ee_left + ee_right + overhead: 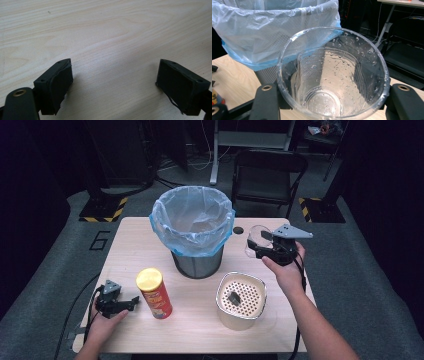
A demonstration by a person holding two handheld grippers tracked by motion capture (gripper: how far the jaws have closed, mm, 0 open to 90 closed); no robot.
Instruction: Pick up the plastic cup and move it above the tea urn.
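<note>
From above, the person's right gripper [261, 243] is lifted over the far right part of the wooden table [130, 250], its jaws clamped on a clear plastic cup [254, 238] that hangs just right of the bin [196, 262], a mesh can lined with a pale blue bag [192, 220]. Below that hand, near the table's front right, sits a cream strainer basket [241, 300] with a small dark lump lying on its perforated floor. Over on the left, the left gripper [134, 302] rests low at the table's front edge, pointing toward a red crisp tube [154, 293] with a yellow lid that stands upright just beside it, not touching. From the left gripper's own camera, the two black jaws stand wide apart with bare light wood [107, 37] between them and nothing held. From the right gripper's camera, the cup [332, 75] sits squeezed between the jaws, mouth toward the lens, its inner wall beaded with water drops; right behind it rises the bag-lined bin [272, 32], close by but I can't tell whether they touch.
</note>
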